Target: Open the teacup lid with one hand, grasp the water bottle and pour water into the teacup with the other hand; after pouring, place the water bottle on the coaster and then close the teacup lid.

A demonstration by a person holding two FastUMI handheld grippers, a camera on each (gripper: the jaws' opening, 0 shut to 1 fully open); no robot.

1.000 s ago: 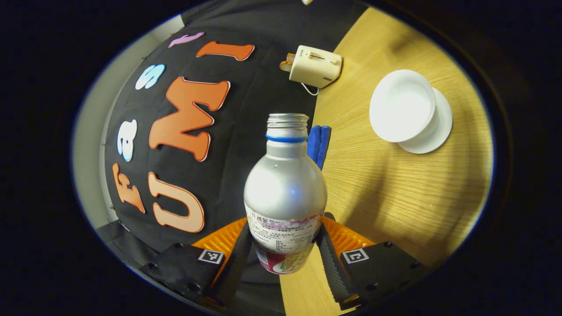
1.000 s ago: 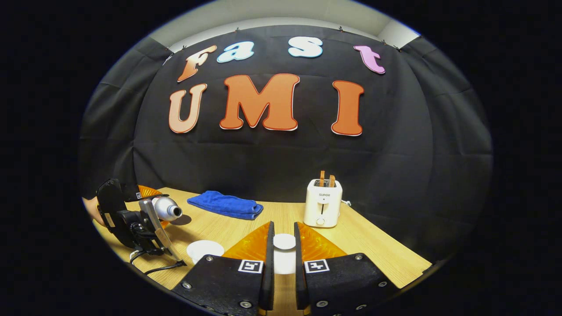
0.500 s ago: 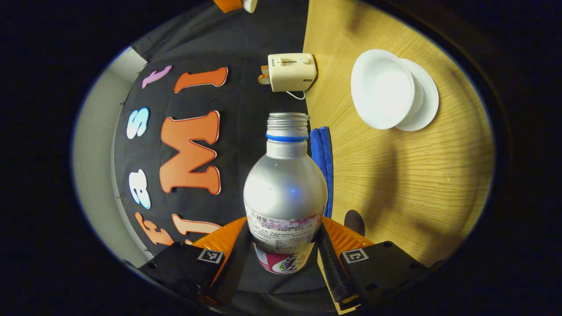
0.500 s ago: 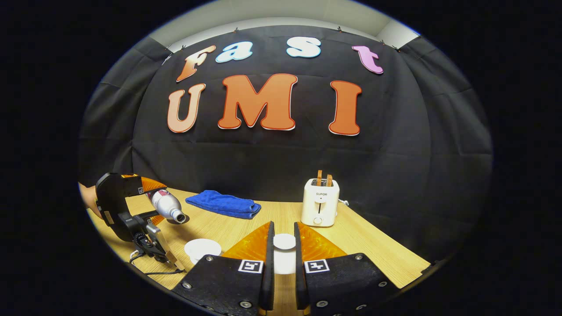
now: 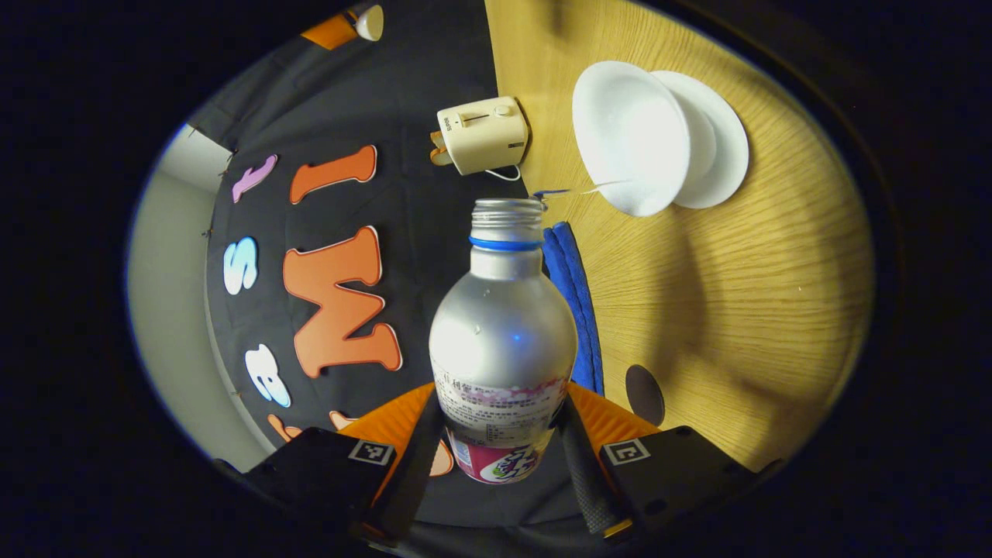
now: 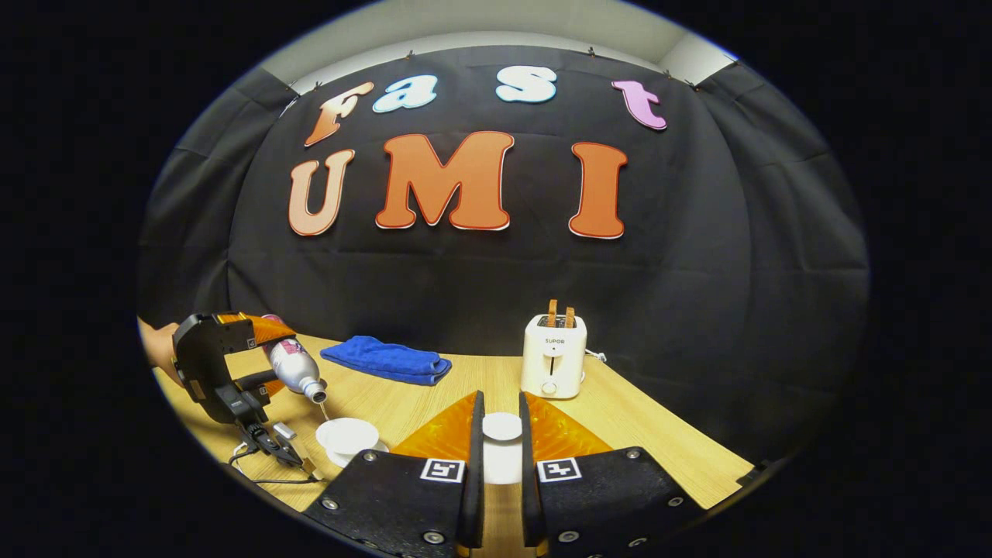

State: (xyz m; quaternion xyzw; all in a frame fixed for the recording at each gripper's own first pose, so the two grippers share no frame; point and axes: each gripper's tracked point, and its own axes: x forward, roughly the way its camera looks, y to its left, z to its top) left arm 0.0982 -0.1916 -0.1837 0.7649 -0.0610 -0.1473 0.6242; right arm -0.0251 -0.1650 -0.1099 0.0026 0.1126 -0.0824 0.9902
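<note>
Step in hand: pouring. The left gripper (image 5: 496, 457) has both fingers pressed against the label band of the water bottle (image 5: 504, 341), which is tipped mouth-down toward the teacup (image 5: 632, 136) at the upper right of the left gripper view. A thin stream of water (image 5: 589, 188) runs from the bottle mouth to the cup rim. The cup stands on its saucer (image 5: 725, 147) on the wooden table (image 5: 736, 310).

The right gripper (image 6: 497, 457) is closed on the teacup lid (image 6: 502, 426), held at lower centre of the right gripper view, clear of the cup.

Judged next: the bottle should be brought upright once the cup has enough water, then set on the coaster (image 5: 645, 394), the dark disc at lower right of the left gripper view, near the blue cloth (image 5: 573, 302). The lid then goes back on the cup.

View differences: the right gripper view gives the side-on tilt of the bottle (image 6: 294, 364) over the cup (image 6: 346, 438) at lower left, along with the hand (image 6: 159, 349) holding the left gripper (image 6: 232, 364). The left gripper view gives the coaster and the stream. The toaster (image 6: 552, 356) appears in both.
</note>
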